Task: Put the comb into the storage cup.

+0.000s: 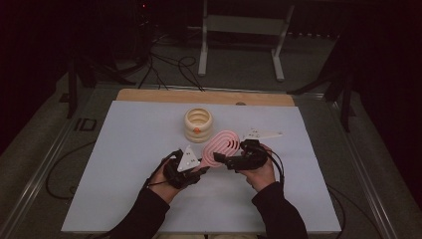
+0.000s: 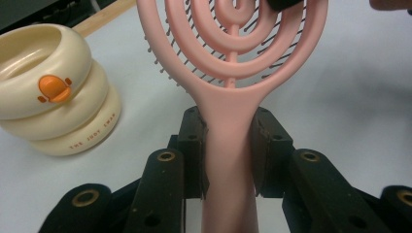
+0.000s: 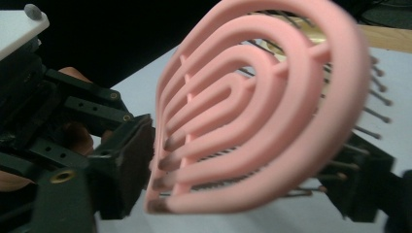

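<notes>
A pink hairbrush (image 1: 225, 143) with a spiral openwork head is held up over the white table cover (image 1: 124, 149). My left gripper (image 1: 201, 169) is shut on its handle; in the left gripper view both pads press the sides of the handle (image 2: 228, 160). My right gripper (image 1: 221, 158) comes in from the right and straddles the brush head (image 3: 262, 97). One pad (image 3: 131, 155) stands just off the head's back rim. The other jaw sits beyond the bristle tips. I see no firm squeeze, so it reads as open.
A cream holder made of stacked rings, with an orange duck mark (image 1: 198, 124) (image 2: 48, 92), stands on the cover just behind the brush. A wooden strip (image 1: 204, 96) runs along the table's far edge. White stand legs (image 1: 239, 30) and cables lie on the floor beyond.
</notes>
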`<action>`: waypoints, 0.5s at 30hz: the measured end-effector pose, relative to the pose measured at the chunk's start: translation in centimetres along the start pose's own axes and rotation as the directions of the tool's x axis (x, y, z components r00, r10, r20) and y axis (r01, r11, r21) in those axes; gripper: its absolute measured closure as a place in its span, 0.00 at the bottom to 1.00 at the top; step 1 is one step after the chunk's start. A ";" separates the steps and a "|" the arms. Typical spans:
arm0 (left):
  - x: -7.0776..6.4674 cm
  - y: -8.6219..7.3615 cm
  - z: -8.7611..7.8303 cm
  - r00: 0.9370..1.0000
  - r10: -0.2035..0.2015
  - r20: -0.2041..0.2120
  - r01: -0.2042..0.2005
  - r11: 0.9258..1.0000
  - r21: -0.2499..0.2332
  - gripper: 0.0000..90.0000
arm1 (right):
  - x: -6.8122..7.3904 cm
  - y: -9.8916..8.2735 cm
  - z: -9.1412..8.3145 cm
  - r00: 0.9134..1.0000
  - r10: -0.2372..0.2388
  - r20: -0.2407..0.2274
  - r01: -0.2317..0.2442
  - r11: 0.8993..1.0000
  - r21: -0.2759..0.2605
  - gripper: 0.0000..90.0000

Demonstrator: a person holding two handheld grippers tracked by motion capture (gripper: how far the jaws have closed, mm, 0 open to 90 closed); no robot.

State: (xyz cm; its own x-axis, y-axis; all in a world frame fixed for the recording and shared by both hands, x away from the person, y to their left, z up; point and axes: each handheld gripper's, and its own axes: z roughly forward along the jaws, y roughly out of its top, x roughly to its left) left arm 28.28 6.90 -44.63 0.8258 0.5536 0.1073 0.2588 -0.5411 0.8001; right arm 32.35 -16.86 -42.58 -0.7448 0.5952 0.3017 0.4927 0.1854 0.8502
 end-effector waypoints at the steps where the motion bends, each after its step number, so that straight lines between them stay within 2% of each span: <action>1: 0.0 0.0 0.0 1.000 0.000 0.000 0.000 1.000 0.000 0.79 | 0.0 0.0 0.0 1.000 0.000 0.000 0.000 1.000 0.000 0.23; 2: 0.0 0.0 0.0 1.000 0.002 0.003 -0.002 1.000 -0.004 0.79 | 0.1 0.1 0.1 1.000 0.008 -0.017 -0.008 1.000 0.001 0.31; 6: -0.1 0.0 0.0 1.000 0.006 0.003 -0.006 1.000 -0.009 0.79 | 0.2 0.0 0.3 1.000 0.010 -0.030 -0.010 1.000 0.010 0.40; 7: -0.1 0.0 0.0 1.000 0.008 0.003 -0.008 1.000 -0.010 0.79 | 0.2 0.0 0.3 0.999 0.019 -0.048 -0.018 1.000 0.010 0.44; 15: -0.1 0.0 -0.1 1.000 0.007 0.005 -0.007 1.000 -0.026 0.79 | 0.2 0.1 0.3 0.993 0.063 -0.098 -0.063 0.998 0.003 0.53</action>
State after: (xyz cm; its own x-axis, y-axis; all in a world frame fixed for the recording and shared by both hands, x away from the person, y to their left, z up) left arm 28.11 6.91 -44.59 0.8300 0.5467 0.1103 0.2397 -0.5282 0.8146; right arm 32.40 -16.53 -42.58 -0.7529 0.5265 0.3950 0.5395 0.1499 0.8285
